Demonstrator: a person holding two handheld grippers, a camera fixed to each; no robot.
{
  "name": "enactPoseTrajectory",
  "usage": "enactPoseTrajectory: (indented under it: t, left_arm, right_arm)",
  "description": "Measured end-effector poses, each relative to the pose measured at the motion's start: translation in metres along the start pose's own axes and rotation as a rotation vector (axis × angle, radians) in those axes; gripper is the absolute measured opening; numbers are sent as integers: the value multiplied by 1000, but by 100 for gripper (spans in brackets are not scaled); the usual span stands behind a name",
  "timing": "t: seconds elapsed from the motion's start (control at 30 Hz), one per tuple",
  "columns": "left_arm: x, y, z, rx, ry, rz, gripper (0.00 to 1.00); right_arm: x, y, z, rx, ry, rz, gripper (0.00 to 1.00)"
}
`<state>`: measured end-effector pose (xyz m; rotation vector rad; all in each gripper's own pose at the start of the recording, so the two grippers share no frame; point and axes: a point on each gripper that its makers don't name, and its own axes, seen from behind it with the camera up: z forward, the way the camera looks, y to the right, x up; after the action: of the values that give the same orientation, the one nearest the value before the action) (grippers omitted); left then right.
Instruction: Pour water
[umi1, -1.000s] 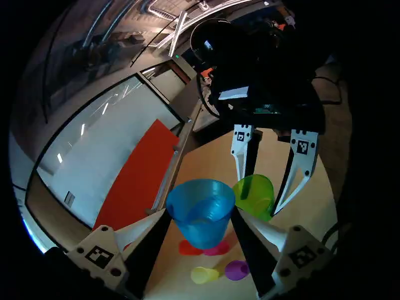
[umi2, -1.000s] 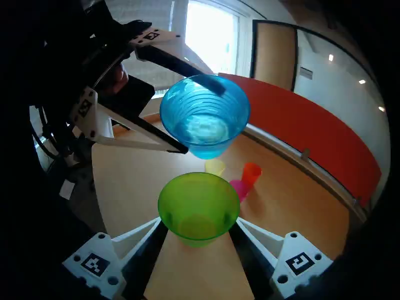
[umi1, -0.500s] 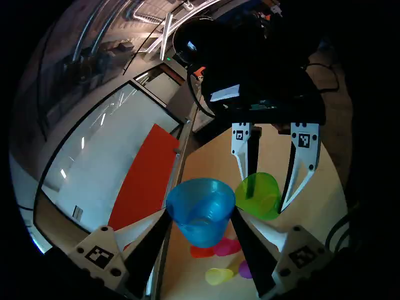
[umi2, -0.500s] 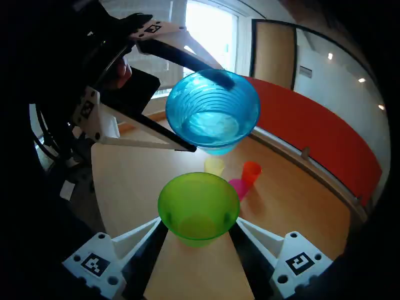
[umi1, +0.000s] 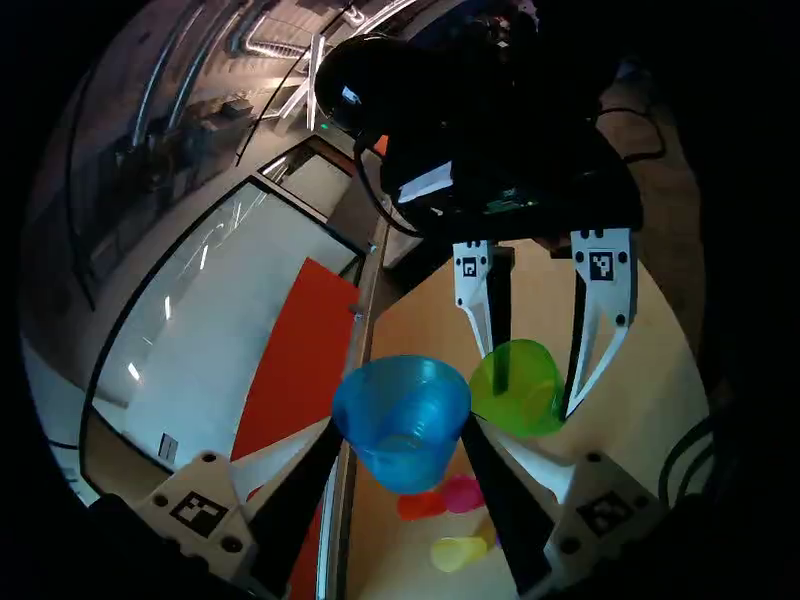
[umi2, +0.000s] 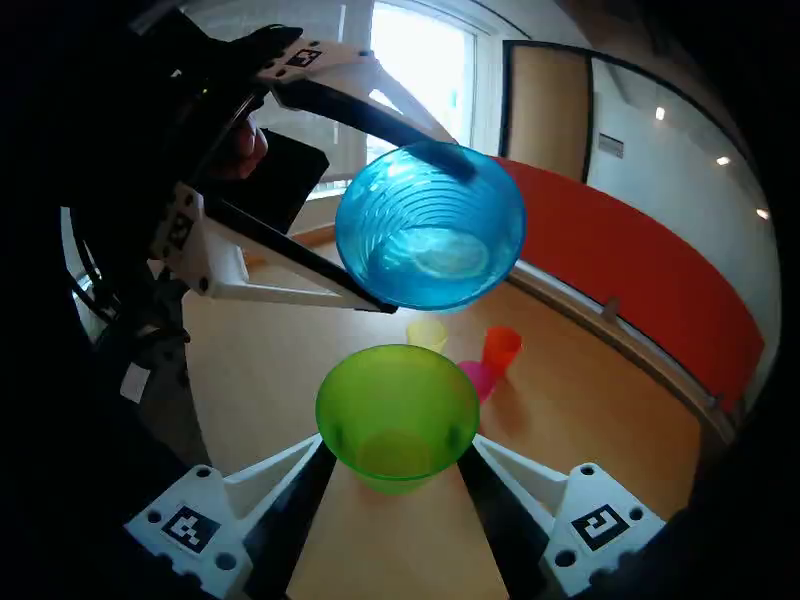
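L gripper (umi1: 402, 445) pinches translucent blue plastic cup (umi1: 401, 415), lower centre of left gripper view. In right gripper view that cup is tilted at upper centre, above & apart from translucent green plastic cup (umi2: 398, 415), clamped by R gripper (umi2: 398, 448) at lower centre. Small yellow cup (umi2: 428, 333), orange cup (umi2: 500, 348) & pink cup (umi2: 477, 378) sit on wooden table (umi2: 600, 430) behind.

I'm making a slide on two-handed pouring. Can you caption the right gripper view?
Right tool grips a green cup while the left tool holds a tilted blue cup of water above it.
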<state>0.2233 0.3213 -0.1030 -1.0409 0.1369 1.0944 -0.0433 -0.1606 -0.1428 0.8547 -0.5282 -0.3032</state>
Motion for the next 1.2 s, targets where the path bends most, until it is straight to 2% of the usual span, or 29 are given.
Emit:
enactPoseTrajectory:
  t: [0.27, 0.67, 0.9, 1.2]
  left_arm:
    - [-1, 2, 2, 5, -9, 70, 85]
    - [1, 3, 5, 20, -13, 145, 85]
    - [2, 6, 5, 13, -9, 159, 85]
    - [5, 5, 6, 25, -5, 208, 85]
  right_arm:
    - [2, 0, 0, -2, 5, -4, 85]
    - [3, 0, 0, -2, 3, -11, 85]
    - [3, 0, 0, -1, 3, -11, 85]
    - [3, 1, 0, -1, 3, -15, 85]
